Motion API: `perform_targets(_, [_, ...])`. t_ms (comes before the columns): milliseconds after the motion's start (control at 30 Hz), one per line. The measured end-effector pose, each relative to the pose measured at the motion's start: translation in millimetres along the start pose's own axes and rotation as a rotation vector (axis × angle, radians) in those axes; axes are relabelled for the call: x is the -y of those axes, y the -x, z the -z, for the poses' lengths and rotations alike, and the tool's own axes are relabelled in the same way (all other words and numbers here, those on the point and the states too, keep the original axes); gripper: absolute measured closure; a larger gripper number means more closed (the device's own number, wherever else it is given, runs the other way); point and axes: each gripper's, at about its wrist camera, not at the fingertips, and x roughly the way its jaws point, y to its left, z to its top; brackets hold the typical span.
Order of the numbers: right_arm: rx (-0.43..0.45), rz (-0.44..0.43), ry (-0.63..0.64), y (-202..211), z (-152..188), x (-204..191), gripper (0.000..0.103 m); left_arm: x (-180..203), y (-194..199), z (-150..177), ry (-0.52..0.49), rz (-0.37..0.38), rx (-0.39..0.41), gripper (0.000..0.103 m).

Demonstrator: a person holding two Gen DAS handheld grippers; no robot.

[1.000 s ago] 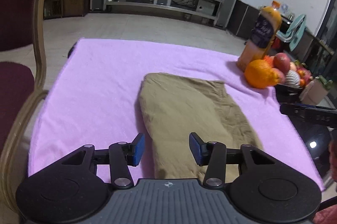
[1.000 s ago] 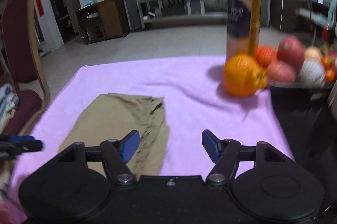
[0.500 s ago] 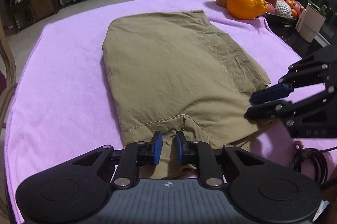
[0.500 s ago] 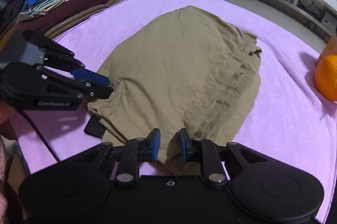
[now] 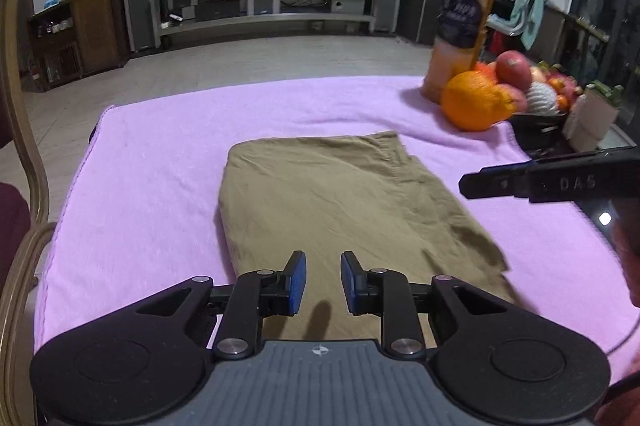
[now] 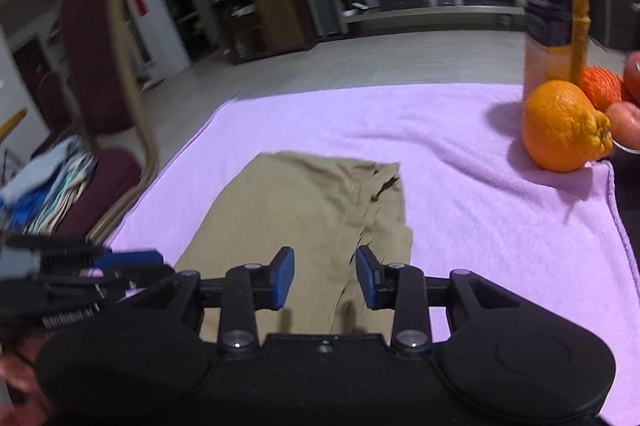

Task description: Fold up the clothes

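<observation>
Folded khaki trousers lie flat on the pink towel that covers the table; they also show in the right wrist view. My left gripper is open and empty, just above the garment's near edge. My right gripper is open and empty, above the near right part of the garment. The right gripper shows as a dark bar at the right of the left wrist view. The left gripper shows at the lower left of the right wrist view.
A juice bottle, a large orange and a bowl of fruit stand at the table's far right. A wooden chair with a stack of folded clothes stands to the left.
Both grippers were nearly shut at the garment's near edge half a second ago. Now both are open and drawn back and up from it, and the trousers lie flat.
</observation>
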Motion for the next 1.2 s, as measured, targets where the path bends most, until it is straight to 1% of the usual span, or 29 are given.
perform_targets(67, [-0.004, -0.043, -0.054, -16, -7, 6, 0.078, -3, -20, -5, 0.019, 0.012, -0.021, 0.085])
perform_targets(167, [-0.011, -0.108, -0.134, -39, -17, 16, 0.078, 1, -45, 3, 0.042, 0.059, -0.055, 0.085])
perform_targets(267, [-0.018, -0.173, -0.215, -62, -27, 25, 0.078, 12, -47, 7, 0.012, 0.062, -0.048, 0.083])
perform_targets(300, [-0.015, -0.180, -0.242, -69, -29, 30, 0.078, 15, -47, 8, 0.000, 0.062, -0.044, 0.079])
perform_targets(433, [0.027, -0.120, -0.353, -86, -29, 61, 0.079, 26, -45, 12, -0.045, 0.050, -0.029, 0.079])
perform_targets(500, [0.048, -0.089, -0.409, -95, -30, 77, 0.092, 29, -43, 13, -0.063, 0.041, -0.026, 0.078])
perform_targets(533, [0.058, -0.074, -0.437, -100, -30, 85, 0.094, 30, -43, 13, -0.068, 0.041, -0.025, 0.077])
perform_targets(567, [0.069, -0.059, -0.464, -104, -30, 92, 0.102, 31, -43, 13, -0.071, 0.041, -0.025, 0.076])
perform_targets(600, [0.079, -0.031, -0.478, -105, -30, 99, 0.103, 31, -43, 12, -0.069, 0.042, -0.025, 0.074])
perform_targets(633, [0.092, 0.022, -0.472, -98, -31, 103, 0.101, 31, -42, 12, -0.067, 0.042, -0.026, 0.074])
perform_targets(667, [0.104, 0.096, -0.465, -89, -32, 103, 0.086, 30, -42, 11, -0.069, 0.040, -0.025, 0.074])
perform_targets(700, [0.108, 0.162, -0.449, -79, -33, 101, 0.081, 29, -42, 11, -0.071, 0.037, -0.024, 0.073])
perform_targets(767, [0.103, 0.217, -0.407, -59, -34, 94, 0.081, 29, -36, 9, -0.073, 0.016, -0.018, 0.074])
perform_targets(867, [0.130, 0.220, -0.364, -14, -36, 67, 0.081, 26, -9, 4, -0.048, 0.014, 0.031, 0.073])
perform_targets(933, [0.161, 0.203, -0.317, 19, -34, 44, 0.078, 23, 18, -1, -0.040, 0.011, 0.076, 0.072])
perform_targets(1000, [0.203, 0.199, -0.244, 49, -25, 17, 0.069, 21, 46, -2, -0.035, -0.005, 0.115, 0.072])
perform_targets(1033, [0.226, 0.198, -0.205, 63, -18, 5, 0.067, 19, 56, 0, -0.028, -0.015, 0.118, 0.072])
perform_targets(1100, [0.252, 0.184, -0.146, 84, -2, -13, 0.060, 13, 71, 8, 0.006, -0.016, 0.113, 0.072])
perform_targets(1133, [0.253, 0.172, -0.120, 90, 6, -19, 0.059, 10, 73, 15, 0.030, -0.011, 0.098, 0.072])
perform_targets(1200, [0.201, 0.142, -0.064, 84, 19, -27, 0.059, 7, 70, 30, 0.071, -0.002, 0.050, 0.073])
